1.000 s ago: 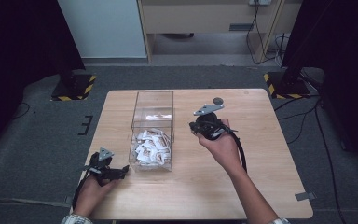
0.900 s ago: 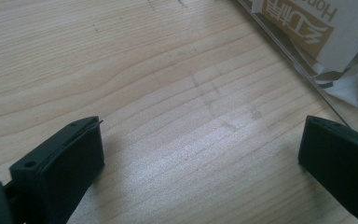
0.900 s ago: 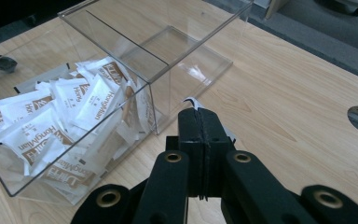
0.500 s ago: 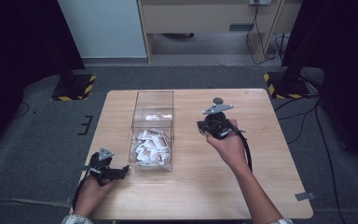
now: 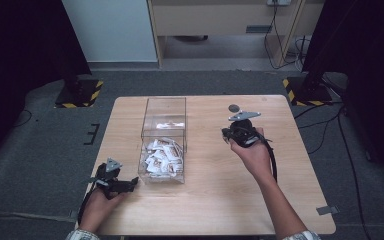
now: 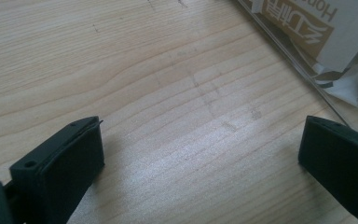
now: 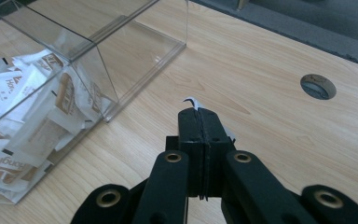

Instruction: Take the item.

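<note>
Right gripper (image 5: 231,131) has shifted away from the clear plastic two-compartment box (image 5: 163,140) toward the bench's far right area since the earlier frames; left gripper (image 5: 122,184) has stayed put near the near left corner.

Right jaws are clenched on a small white paper sachet (image 7: 192,102): in the right gripper view a curled white sliver pokes out from between the closed pads, so one sachet looks pinched and lifted clear of the box. Left jaws are released, spread wide over bare wood, nothing between them, just beside the box's near wall (image 6: 307,74).

The box sits left of the bench's middle. Its near compartment holds a heap of white and brown sachets (image 5: 162,156); the far compartment looks empty except for glare. A round dark cable hole (image 5: 234,107) sits near the far edge, just beyond the right gripper.

Judgement: work looks early, one sachet out and in the grip, not set down yet. The heap is still large, so most remains. Where the sachet should go cannot be told.
</note>
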Demonstrator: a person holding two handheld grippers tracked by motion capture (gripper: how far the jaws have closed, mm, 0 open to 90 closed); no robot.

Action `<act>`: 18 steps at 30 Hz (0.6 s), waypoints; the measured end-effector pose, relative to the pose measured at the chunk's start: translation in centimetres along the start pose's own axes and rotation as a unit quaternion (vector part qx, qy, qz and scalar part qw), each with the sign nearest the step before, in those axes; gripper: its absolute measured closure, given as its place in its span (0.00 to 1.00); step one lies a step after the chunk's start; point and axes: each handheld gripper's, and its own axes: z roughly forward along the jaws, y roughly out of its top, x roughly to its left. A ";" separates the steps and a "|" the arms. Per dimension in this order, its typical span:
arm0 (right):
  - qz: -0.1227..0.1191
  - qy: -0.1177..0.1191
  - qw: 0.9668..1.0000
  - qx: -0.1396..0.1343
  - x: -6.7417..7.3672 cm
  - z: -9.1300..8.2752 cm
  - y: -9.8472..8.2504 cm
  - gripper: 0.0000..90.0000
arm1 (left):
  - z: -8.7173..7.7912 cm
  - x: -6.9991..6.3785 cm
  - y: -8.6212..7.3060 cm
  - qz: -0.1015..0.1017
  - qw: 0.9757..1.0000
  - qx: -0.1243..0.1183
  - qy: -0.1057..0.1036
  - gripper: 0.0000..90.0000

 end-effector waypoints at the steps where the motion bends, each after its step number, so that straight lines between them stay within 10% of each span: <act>1: 0.002 0.000 1.000 0.001 -0.1 0.0 -0.1 1.00 | 0.0 0.0 0.0 0.000 1.000 0.000 0.000 0.00; 18: 0.021 -0.023 0.999 0.014 -2.5 0.5 -2.0 0.99 | 0.0 0.0 0.0 0.000 1.000 0.000 0.000 0.00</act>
